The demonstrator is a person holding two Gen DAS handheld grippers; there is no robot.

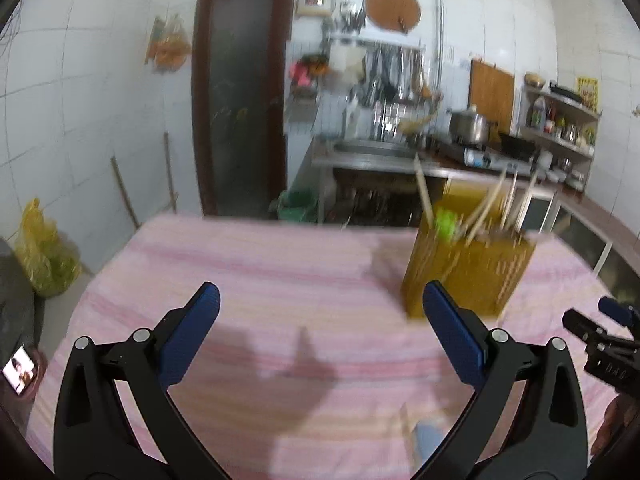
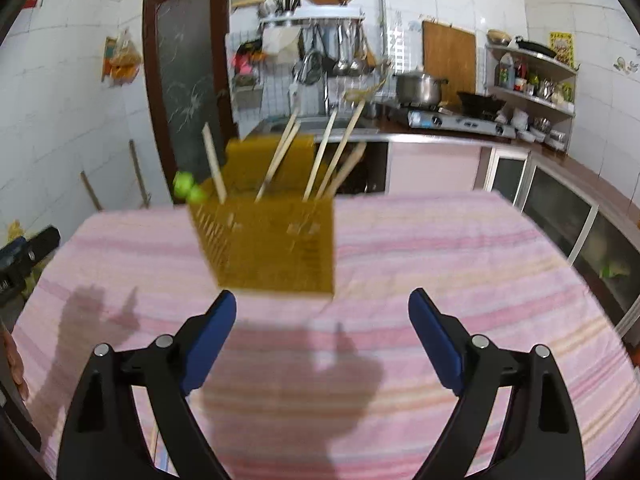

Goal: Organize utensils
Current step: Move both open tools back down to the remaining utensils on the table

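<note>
Yellow utensil holder [image 2: 276, 240] stands just ahead of the wide-open right gripper [image 2: 322, 320]

A mustard-yellow slotted utensil holder [image 2: 276, 244] stands upright on the pink striped table [image 2: 460, 264], holding several wooden chopsticks [image 2: 320, 160] leaning at angles, green item [image 2: 187, 188] at its rim.

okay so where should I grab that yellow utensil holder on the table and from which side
Grip the yellow utensil holder low on its flat side walls, coming in level from the front. Chopsticks splay out of its open top, blocking a grasp from above. The right gripper already faces it.
</note>
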